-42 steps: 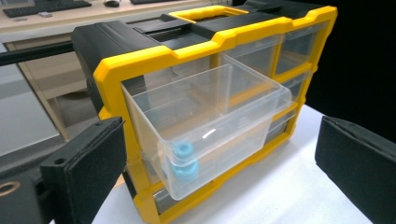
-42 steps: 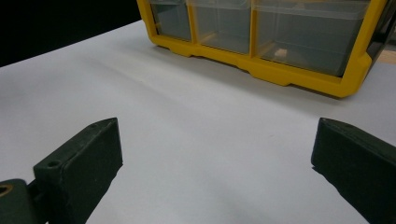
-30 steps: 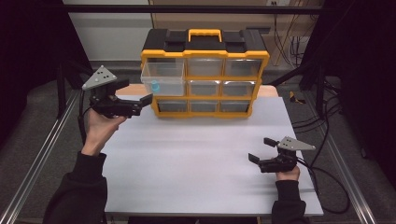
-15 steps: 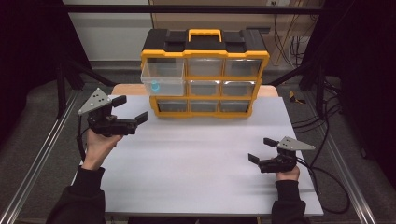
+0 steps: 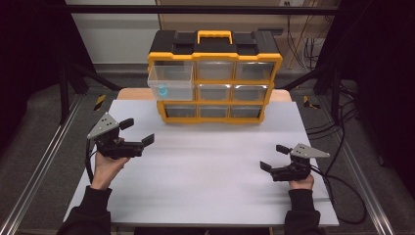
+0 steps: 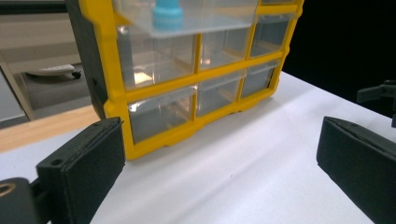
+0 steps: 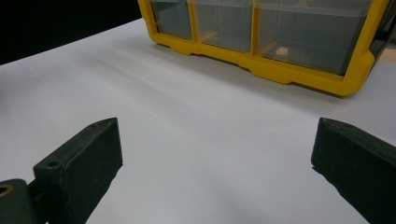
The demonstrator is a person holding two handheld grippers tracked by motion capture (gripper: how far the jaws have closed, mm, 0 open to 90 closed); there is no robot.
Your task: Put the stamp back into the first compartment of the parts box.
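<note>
The white table (image 5: 205,191) carries a yellow 9-drawer organizer (image 5: 214,78) at 12 o'clock, long axis running 9 to 3. Its top-left clear drawer (image 5: 170,83) juts toward 6, holding a blue cap (image 5: 162,91). Left gripper (image 5: 137,132) at 9 and right gripper (image 5: 274,157) at 4 are both spread, empty.

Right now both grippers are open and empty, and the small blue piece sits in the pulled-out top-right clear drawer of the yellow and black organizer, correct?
Wrong drawer. The small blue piece sits in the pulled-out top-left clear drawer of the yellow and black organizer, as the high view shows. The left gripper and the right gripper are open and empty.
</note>
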